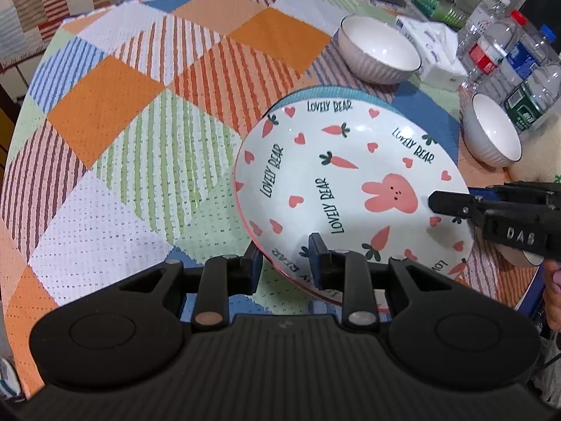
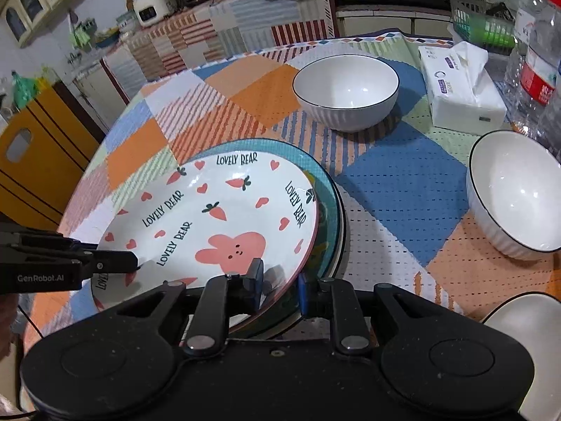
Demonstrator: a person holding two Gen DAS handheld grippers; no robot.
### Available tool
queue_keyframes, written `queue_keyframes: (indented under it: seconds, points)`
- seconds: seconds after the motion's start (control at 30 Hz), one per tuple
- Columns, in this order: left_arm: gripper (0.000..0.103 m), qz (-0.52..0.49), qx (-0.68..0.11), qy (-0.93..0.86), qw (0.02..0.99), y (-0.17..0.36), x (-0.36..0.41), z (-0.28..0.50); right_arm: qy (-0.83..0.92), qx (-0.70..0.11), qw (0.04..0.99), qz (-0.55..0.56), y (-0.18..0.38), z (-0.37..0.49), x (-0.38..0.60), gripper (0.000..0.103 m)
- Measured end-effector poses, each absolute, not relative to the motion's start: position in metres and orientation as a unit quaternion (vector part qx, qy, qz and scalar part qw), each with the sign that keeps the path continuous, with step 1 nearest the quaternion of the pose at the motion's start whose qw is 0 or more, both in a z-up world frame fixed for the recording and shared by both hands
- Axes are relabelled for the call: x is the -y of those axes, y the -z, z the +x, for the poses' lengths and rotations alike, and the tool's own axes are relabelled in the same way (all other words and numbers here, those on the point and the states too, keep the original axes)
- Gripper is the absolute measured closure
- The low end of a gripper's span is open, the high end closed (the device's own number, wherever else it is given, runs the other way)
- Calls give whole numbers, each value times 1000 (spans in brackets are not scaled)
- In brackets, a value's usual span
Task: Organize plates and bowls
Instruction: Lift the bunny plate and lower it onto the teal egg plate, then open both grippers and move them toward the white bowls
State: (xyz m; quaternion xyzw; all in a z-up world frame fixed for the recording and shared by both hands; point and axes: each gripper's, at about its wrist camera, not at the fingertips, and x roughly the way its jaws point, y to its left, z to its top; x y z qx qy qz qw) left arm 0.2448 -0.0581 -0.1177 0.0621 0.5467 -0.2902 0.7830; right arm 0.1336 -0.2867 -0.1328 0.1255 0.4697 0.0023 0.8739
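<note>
A white "Lovely Bear" plate [image 1: 336,182] with a pink rabbit and carrots sits tilted over a teal plate [image 2: 326,189]. My left gripper [image 1: 285,263] grips the rabbit plate's near rim, one finger above and one below. My right gripper [image 2: 278,286] grips the same plate's rim from the other side. It also shows in the left wrist view [image 1: 452,205]. The left gripper shows in the right wrist view [image 2: 112,263]. Two white ribbed bowls stand on the cloth, one far [image 2: 345,93] and one at the right [image 2: 515,193]. A third white bowl's rim [image 2: 519,315] shows at the lower right.
The round table carries a patchwork cloth [image 1: 140,122]. A tissue pack [image 2: 463,87] and several plastic bottles [image 1: 508,52] stand at the far right. A green basket [image 2: 480,21] sits behind them. A yellow chair [image 2: 38,161] stands beyond the table's left edge.
</note>
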Motion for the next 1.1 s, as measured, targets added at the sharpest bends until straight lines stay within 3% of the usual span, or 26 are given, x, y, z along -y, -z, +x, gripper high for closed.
queue_keyframes:
  seconds: [0.13,0.43,0.73,1.1]
  points:
    - [77,69,-557,281,779,119,63,248,20,-488,869,79,131,138,271,71]
    - [77,61,-579,267,768,132,68,244,71,-505,860,1,131,143,248,69]
    - [76,72,-568,242,783,137,76,233,82,-473,870,-108,144,137,230,69]
    - [77,136,-512,237,815,96,78,204,57,-416,906,-55,115,104,254,66]
